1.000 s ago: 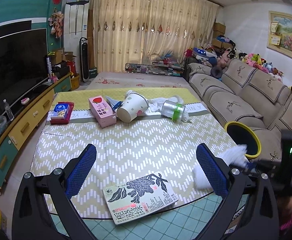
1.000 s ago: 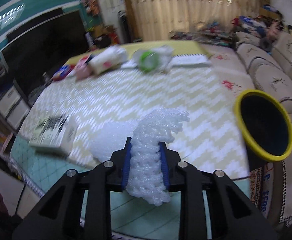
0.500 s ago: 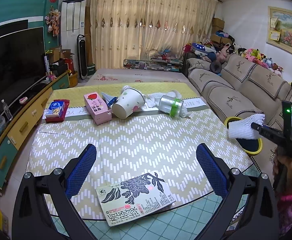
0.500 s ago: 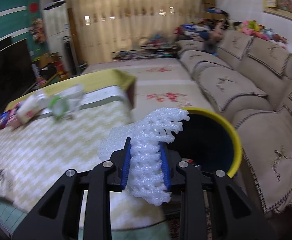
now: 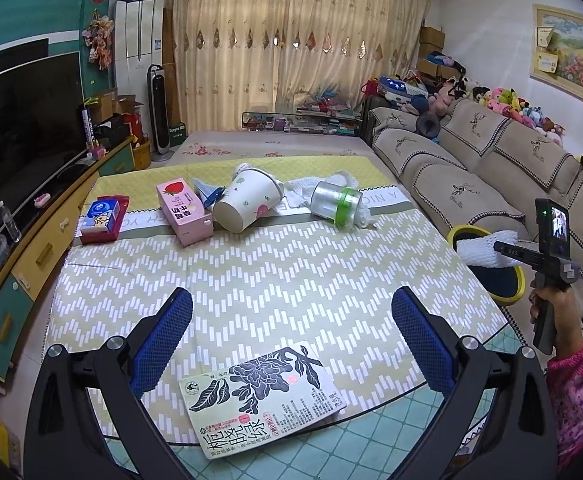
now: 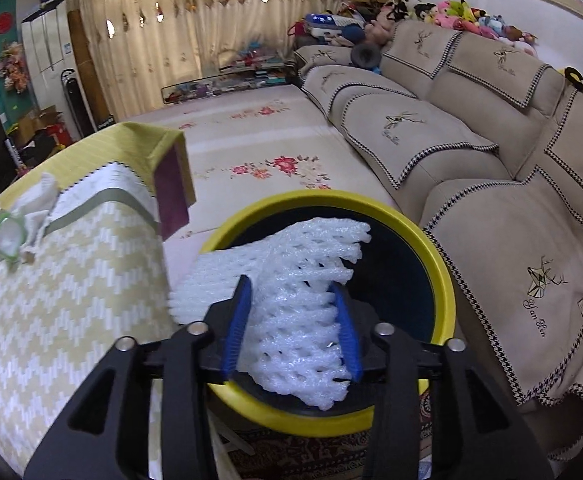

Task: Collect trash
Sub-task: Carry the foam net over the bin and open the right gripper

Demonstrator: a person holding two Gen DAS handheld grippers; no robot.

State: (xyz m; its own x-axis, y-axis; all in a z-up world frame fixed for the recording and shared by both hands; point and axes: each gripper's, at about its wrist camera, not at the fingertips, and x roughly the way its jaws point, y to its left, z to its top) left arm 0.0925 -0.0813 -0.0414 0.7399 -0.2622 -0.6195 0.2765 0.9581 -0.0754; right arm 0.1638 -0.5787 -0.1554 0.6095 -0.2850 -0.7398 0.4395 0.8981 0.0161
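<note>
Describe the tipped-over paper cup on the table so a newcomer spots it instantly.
Start at the table with the zigzag cloth and look to its far end. The paper cup lies on its side there, mouth toward the camera, between the pink carton and the clear jar. It is the only white, fruit-printed one.

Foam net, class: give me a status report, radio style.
Right gripper opening, foam net between its pads, over the yellow bin. Left gripper open, empty. Nothing blocking.
</note>
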